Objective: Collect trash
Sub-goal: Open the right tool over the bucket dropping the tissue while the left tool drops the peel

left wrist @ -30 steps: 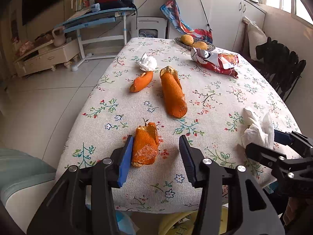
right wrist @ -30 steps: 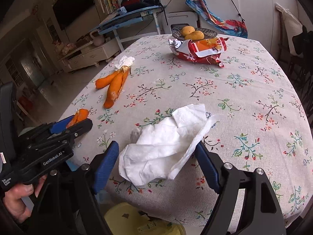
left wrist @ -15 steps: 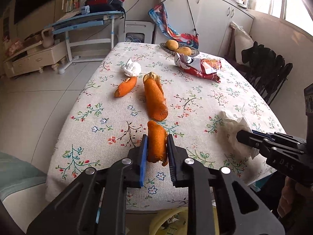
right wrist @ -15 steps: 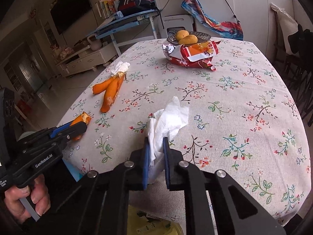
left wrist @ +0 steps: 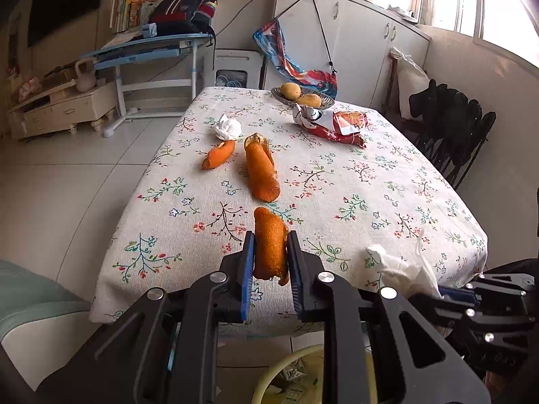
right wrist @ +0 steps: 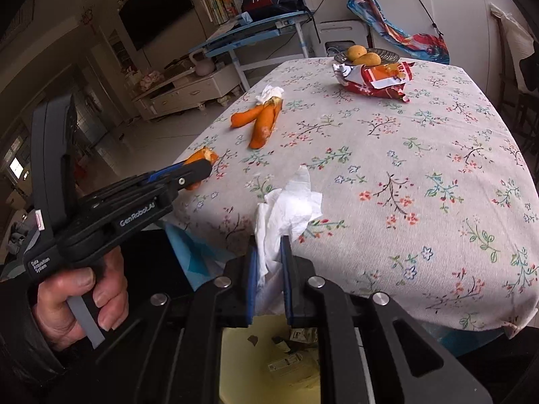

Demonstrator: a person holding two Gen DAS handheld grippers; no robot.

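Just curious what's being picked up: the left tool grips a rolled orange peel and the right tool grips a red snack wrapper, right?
Not quite. The right tool grips a crumpled white paper tissue, as the right wrist view shows; the red snack wrapper lies far across the table. The left tool does grip the rolled orange peel.

Left tool (left wrist: 269, 262) clamped, angled down; right tool (right wrist: 268, 266) likewise

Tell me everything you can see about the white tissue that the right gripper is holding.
The white tissue is a thin, crumpled sheet of soft paper, bunched and creased. The right gripper is shut on its lower part, both blue pads pressing it, while the loose upper part fans out above the jaws, ragged-edged. A fold hangs down between the fingers. It is at the near edge of the floral tablecloth, above a yellow bin. Whether it touches the cloth cannot be told.
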